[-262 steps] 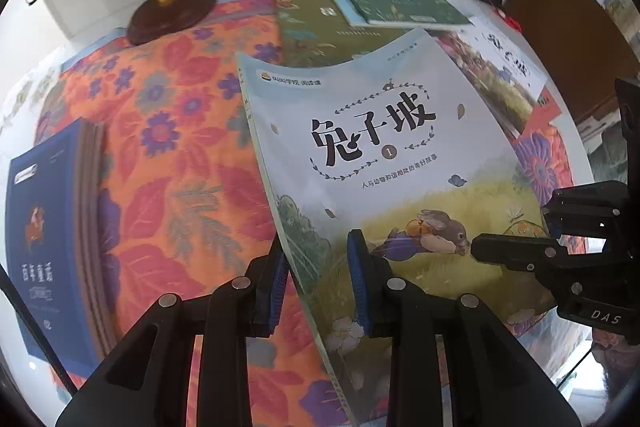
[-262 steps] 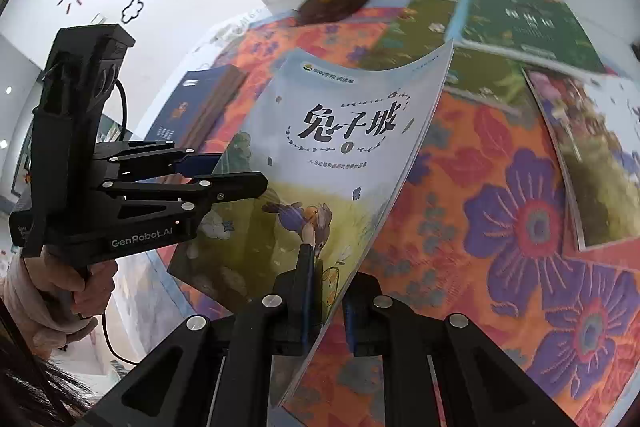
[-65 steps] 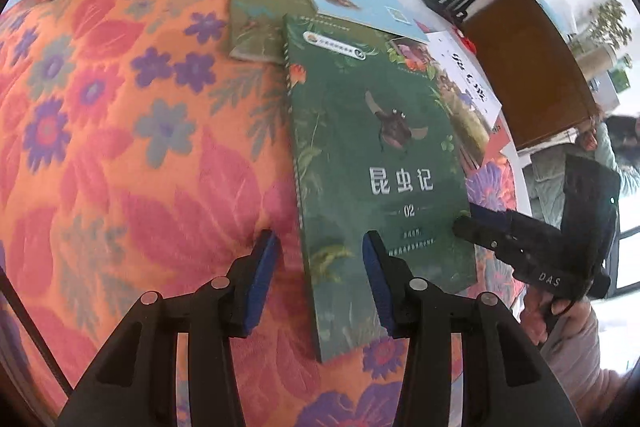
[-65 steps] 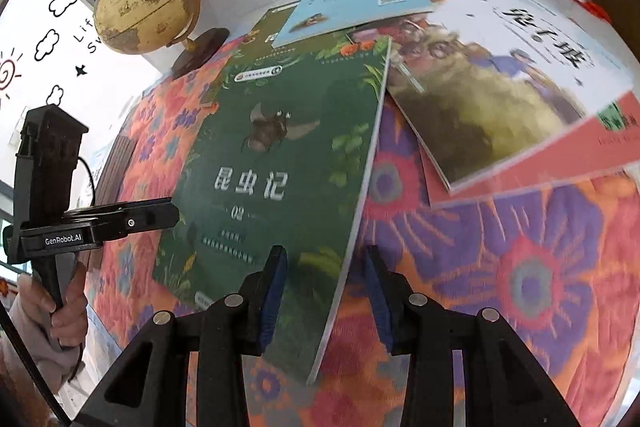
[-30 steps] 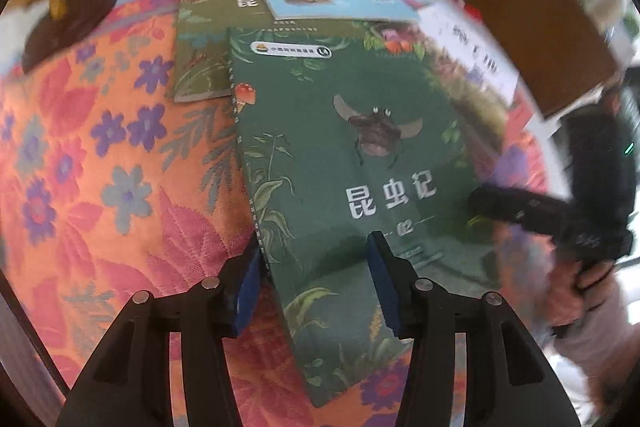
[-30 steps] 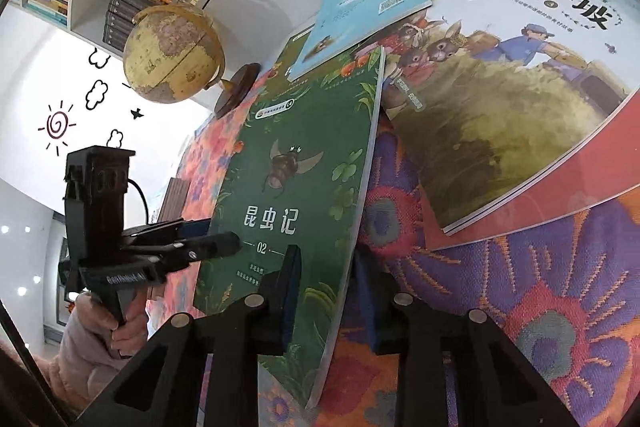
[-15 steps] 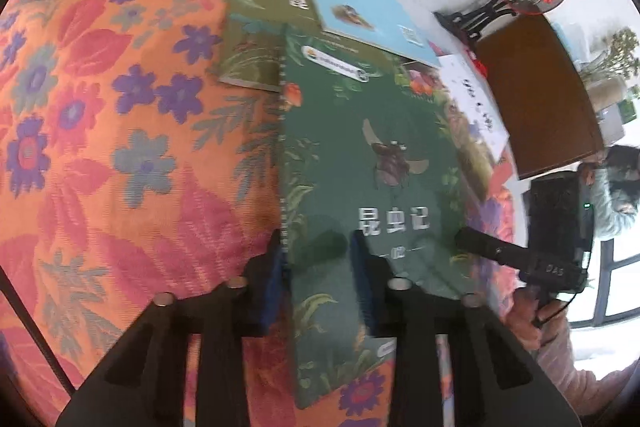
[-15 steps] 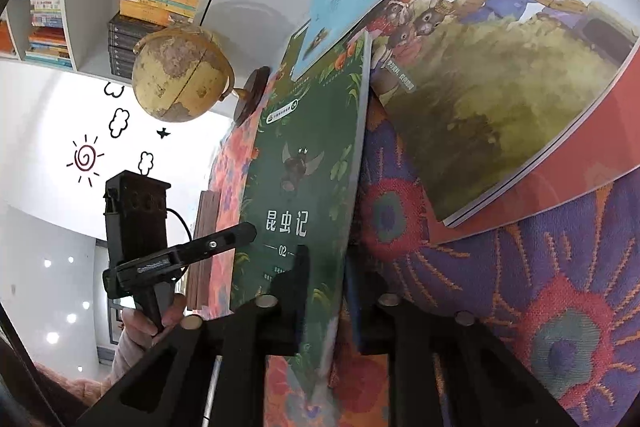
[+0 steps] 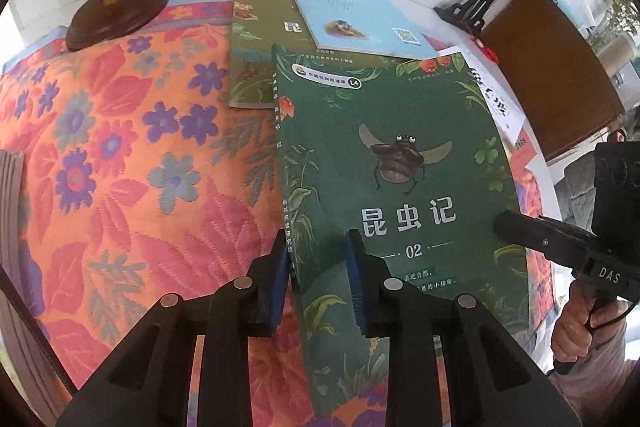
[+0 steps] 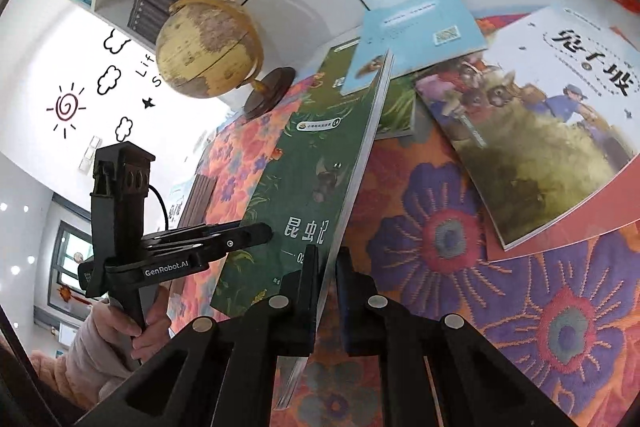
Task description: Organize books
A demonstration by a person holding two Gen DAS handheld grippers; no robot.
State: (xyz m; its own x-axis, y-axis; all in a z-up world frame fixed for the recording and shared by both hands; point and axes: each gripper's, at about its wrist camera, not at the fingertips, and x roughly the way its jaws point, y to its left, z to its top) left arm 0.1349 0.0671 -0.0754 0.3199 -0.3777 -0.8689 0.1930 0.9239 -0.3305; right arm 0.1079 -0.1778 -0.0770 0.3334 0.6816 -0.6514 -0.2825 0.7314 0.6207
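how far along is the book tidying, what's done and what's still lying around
Done: a stack of books sits at the far side of the floral cloth. In hand: the left gripper and right gripper are both shut on the green insect book, its right edge raised. Left: the light blue book, the olive book under it, and the rabbit book.

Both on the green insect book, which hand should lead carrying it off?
Probably left. The left gripper clamps the dark green insect book at its spine; the right gripper pinches the loose page edge.
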